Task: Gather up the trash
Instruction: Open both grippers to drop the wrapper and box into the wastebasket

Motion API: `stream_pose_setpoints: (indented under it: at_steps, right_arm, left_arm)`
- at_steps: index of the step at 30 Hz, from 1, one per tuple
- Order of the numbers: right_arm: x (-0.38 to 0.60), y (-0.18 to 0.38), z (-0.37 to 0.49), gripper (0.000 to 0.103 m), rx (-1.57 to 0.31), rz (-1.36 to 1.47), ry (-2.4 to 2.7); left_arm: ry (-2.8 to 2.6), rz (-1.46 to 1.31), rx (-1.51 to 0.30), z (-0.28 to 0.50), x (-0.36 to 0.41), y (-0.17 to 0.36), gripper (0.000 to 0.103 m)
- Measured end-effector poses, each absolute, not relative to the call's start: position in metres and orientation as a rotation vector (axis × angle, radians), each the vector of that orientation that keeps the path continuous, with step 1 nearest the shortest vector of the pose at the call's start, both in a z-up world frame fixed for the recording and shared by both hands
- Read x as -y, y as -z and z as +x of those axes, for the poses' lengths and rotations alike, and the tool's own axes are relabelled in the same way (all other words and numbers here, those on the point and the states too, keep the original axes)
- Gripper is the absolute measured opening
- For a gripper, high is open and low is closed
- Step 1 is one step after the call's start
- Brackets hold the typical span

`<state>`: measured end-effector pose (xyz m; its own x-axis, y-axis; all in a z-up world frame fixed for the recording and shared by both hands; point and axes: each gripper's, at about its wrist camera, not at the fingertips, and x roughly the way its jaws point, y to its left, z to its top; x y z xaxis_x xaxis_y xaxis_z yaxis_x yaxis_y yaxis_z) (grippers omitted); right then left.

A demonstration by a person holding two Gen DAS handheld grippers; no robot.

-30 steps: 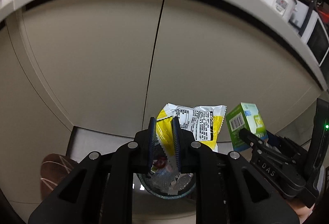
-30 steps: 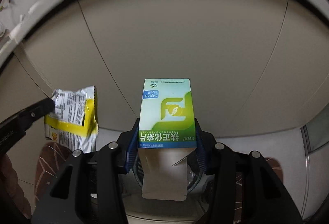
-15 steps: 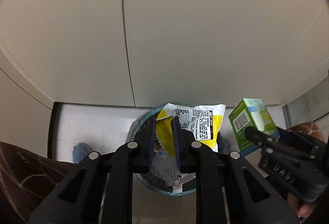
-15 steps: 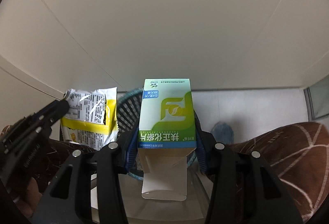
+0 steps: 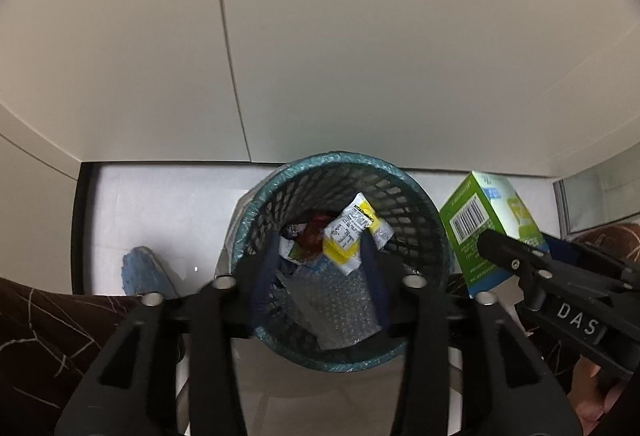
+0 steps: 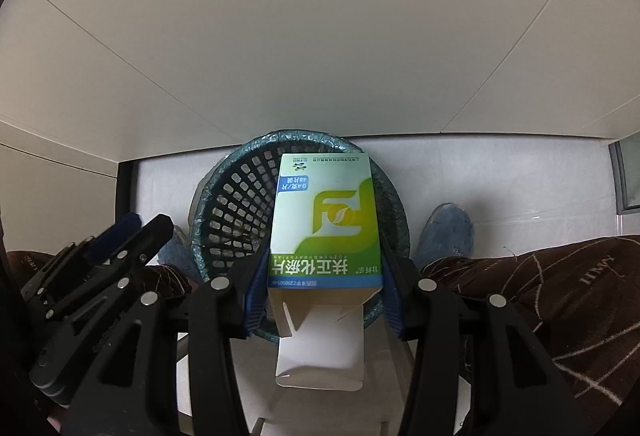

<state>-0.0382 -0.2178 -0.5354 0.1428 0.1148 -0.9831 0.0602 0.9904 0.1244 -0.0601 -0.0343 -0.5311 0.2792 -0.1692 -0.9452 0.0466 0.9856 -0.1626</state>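
Looks like home kitchen corner: plain beige cabinet doors (image 5: pixel 360 47) down to dark toe-kick, white floor (image 6: pixel 500 175), teal mesh plastic wastebasket (image 5: pixel 424 211) with liner, person's blue slipper (image 6: pixel 448 232).

The mesh waste basket (image 5: pixel 416 203) stands open-topped at lower centre of the frame, its mouth unobstructed above the litter inside. Cabinet doors (image 5: pixel 360 35) wall off the upper frame just behind it. A blue-covered shoe (image 5: pixel 142 272) lower left and the green carton (image 5: pixel 476 232) at right flank the rim.
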Motion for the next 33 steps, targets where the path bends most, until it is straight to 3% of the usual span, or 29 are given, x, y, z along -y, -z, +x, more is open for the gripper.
stream_pose_setpoints:
  at_steps: [10,12,16,25,33]
  right_arm:
    - [0.202,0.563,-0.035,0.046,-1.491,0.126,-0.097]
    - [0.203,0.563,-0.038,0.049,-1.495,0.133,-0.103]
    - [0.203,0.557,-0.039,0.069,-1.464,0.13,-0.104]
    - [0.215,0.511,-0.053,0.089,-1.356,0.153,-0.08]
    - [0.221,0.491,-0.077,0.093,-1.376,0.121,-0.014]
  left_arm:
    - [0.068,-0.068,-1.263,-0.059,0.03,0.521,0.088]
    - [0.042,-0.051,-1.276,-0.056,0.027,0.523,0.088]
    - [0.0,-0.051,-1.286,-0.053,0.016,0.524,0.089]
    - [0.02,-0.016,-1.225,-0.069,0.003,0.481,0.094]
    - [0.074,-0.007,-1.286,-0.095,-0.003,0.466,0.097]
